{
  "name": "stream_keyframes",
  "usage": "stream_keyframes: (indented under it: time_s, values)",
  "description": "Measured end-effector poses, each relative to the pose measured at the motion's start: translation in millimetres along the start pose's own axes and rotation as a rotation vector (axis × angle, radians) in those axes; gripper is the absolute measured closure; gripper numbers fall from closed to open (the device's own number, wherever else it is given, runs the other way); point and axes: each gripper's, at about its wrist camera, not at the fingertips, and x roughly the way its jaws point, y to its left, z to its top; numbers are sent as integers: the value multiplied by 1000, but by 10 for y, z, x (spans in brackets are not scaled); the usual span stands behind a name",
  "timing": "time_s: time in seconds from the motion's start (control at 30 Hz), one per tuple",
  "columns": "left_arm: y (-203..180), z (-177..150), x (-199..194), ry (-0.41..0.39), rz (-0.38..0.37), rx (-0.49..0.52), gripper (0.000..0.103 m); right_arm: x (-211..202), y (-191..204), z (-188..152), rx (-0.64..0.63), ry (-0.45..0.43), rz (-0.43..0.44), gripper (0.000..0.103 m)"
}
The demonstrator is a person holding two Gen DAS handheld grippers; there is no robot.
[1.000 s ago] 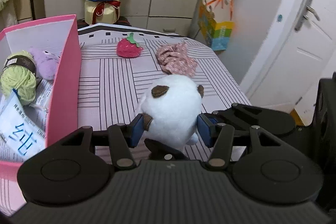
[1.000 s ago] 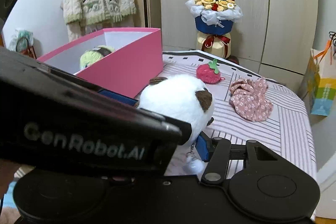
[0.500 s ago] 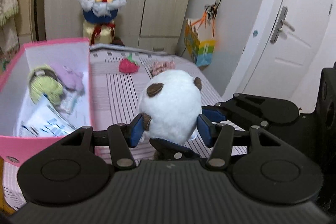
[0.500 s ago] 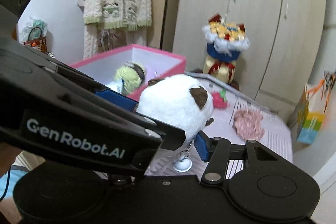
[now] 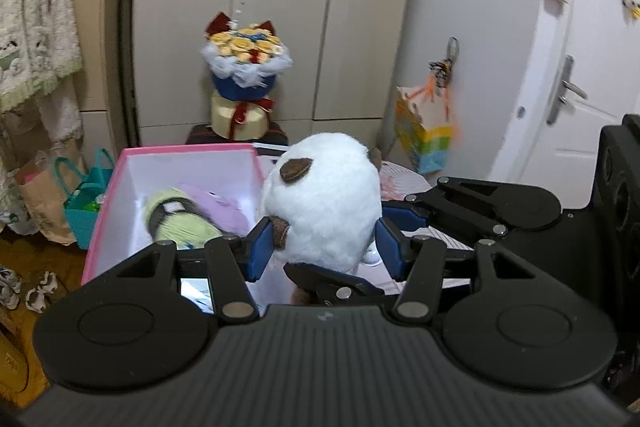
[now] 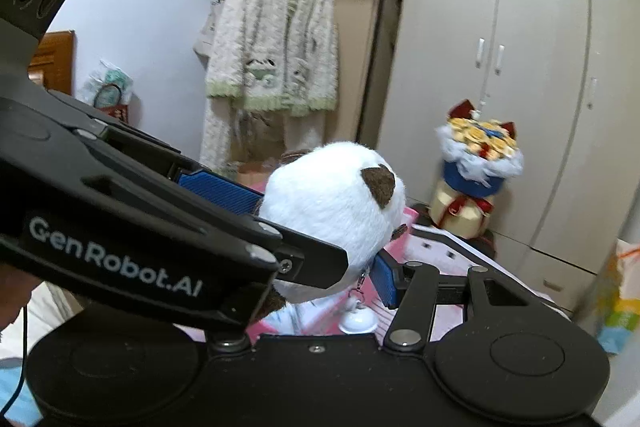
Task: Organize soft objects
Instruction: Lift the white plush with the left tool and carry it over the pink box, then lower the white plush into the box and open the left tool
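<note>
Round white plush toy (image 5: 328, 195) held up in the air, fluffy and egg-shaped, with a dark brown felt ear patch on its upper left in the left wrist view and a second brown patch low on its side, just by the blue pad (image 5: 260, 247). Pinched between both blue pads of the left claw (image 5: 325, 247), clenched on the toy's lower half, the fur bulging above the pads. Hangs above the near right corner of the pink box (image 5: 188, 151), partly over its right wall and partly over the striped surface (image 6: 440, 247) beside it. Inside the box: a pale green yarn ball (image 5: 180, 223) with a dark band, a lilac soft toy (image 5: 224, 207) touching it, and some printed paper near the front. From the right wrist view, the same toy (image 6: 332, 195) shows a brown ear on its upper right and a small white charm (image 6: 358, 323) dangling underneath. Right claw (image 6: 316, 283) reaches in from the side, one blue pad (image 6: 384, 279) against the toy's underside (the other finger hidden behind the left claw's black body, so cannot tell whether it grips or merely touches). Behind: a beige wardrobe (image 5: 280, 7), a yellow flower bouquet (image 5: 244, 59) in blue wrapping, a colourful gift bag (image 5: 424, 131) hanging on the wall, and a fuzzy cream-and-green cardigan (image 6: 272, 47) on a rail.
</note>
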Motion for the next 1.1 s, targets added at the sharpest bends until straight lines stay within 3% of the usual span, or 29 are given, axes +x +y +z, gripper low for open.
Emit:
stream_keyframes:
  time_s: [0.2,0.73,0.93,1.1]
  values:
    - [325,30,94,-20,20,-67,50,337,-29,99,37,1,67,43]
    - [825,-152,778,115,22,-192,50,1087,-201,-123,81,157,146,43]
    - [941,-213,930,150,20,-230,50,1221,-155,-159,56,206,133,42]
    - [976,-241,1012,177,44,-256,47,1265,-115,-181,18,223,93,35]
